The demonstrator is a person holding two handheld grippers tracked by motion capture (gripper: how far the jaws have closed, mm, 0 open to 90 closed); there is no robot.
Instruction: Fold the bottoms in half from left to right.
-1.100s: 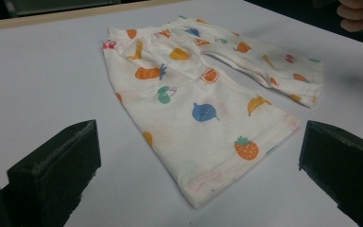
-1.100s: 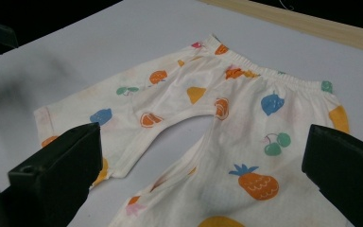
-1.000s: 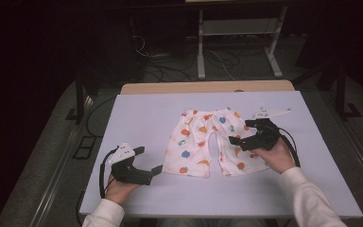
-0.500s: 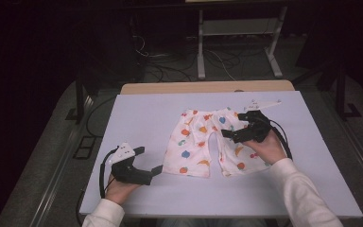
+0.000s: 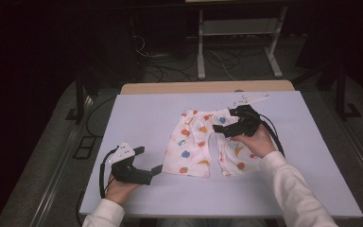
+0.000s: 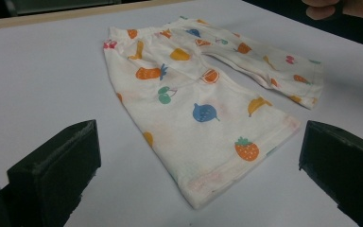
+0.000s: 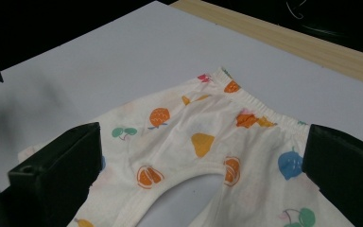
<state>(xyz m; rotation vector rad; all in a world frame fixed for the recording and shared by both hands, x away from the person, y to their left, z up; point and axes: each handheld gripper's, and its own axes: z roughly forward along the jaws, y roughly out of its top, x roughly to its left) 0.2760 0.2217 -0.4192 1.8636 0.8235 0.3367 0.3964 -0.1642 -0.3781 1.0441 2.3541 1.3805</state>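
A small pair of white shorts (image 5: 194,146) with a coloured fruit print lies flat on the white table (image 5: 142,113), waistband at the far side and both legs pointing toward me. My left gripper (image 5: 149,160) rests low on the table just left of the left leg's hem, open, with that leg (image 6: 194,109) lying ahead between its jaws (image 6: 198,161). My right gripper (image 5: 222,124) hovers over the shorts near the crotch, open, its jaws (image 7: 198,161) spread wide above the fabric (image 7: 203,127) and facing the waistband.
A wooden strip (image 5: 208,87) runs along the table's far edge. Beyond it, a metal stand (image 5: 236,47) and cables (image 5: 160,56) sit on the dark floor. Bare white tabletop lies to the left and right of the shorts.
My right gripper has moved left and farther from me, from the right leg toward the crotch and waistband. The left gripper and the shorts have stayed put.
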